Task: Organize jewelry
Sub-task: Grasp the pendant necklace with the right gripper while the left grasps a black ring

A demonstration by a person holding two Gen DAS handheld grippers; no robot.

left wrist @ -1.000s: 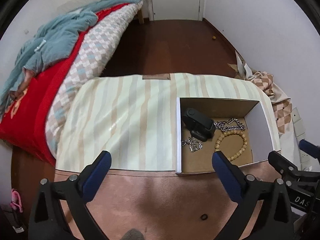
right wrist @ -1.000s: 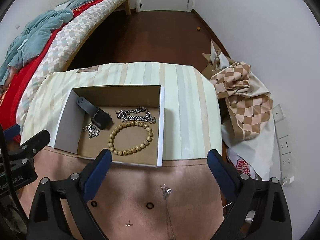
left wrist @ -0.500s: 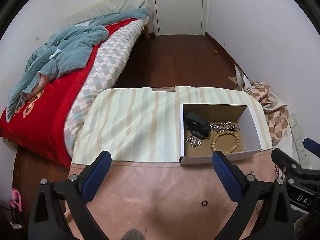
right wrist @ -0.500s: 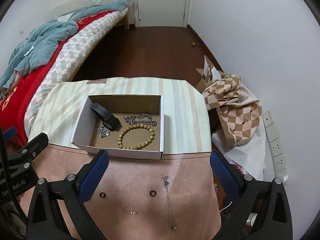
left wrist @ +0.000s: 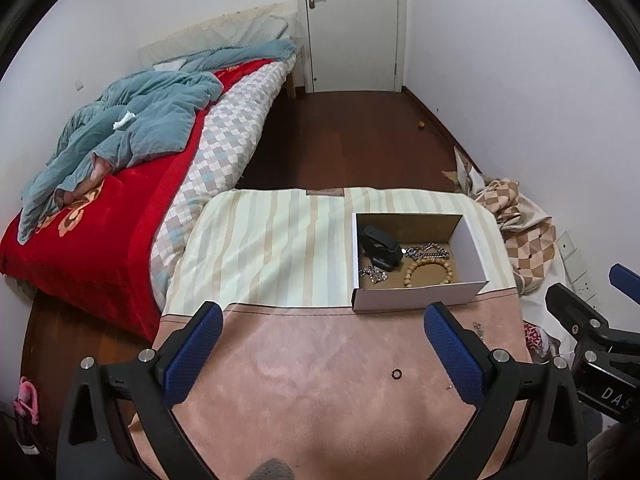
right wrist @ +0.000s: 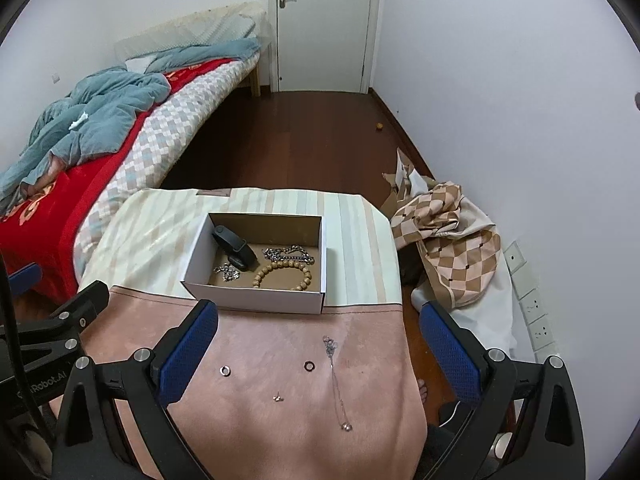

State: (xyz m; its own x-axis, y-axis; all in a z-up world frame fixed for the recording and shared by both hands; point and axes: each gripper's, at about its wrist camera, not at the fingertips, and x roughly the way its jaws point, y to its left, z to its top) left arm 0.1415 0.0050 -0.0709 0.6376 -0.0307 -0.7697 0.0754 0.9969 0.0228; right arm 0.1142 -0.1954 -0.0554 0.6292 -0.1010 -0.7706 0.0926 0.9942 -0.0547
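Now we hold both tools spread wide and empty above the pink near half of the tabletop [right wrist: 280, 432]: the left tool [left wrist: 322, 334] and the right tool [right wrist: 318, 330]. On the striped far half stands the box [right wrist: 256, 300], its near wall at the seam between the two cloths. Inside it we see a black band [right wrist: 236, 249] at the far left, a bead bracelet [right wrist: 285, 274] at the near right, a silver chain [right wrist: 289, 254] beyond the beads and a small silver piece [right wrist: 226, 272] at the near left. On the pink cloth lie two rings [right wrist: 225, 370] [right wrist: 309, 365], a small stud [right wrist: 277, 398] nearer to us, and a thin necklace [right wrist: 336, 380] running near to far on the right.
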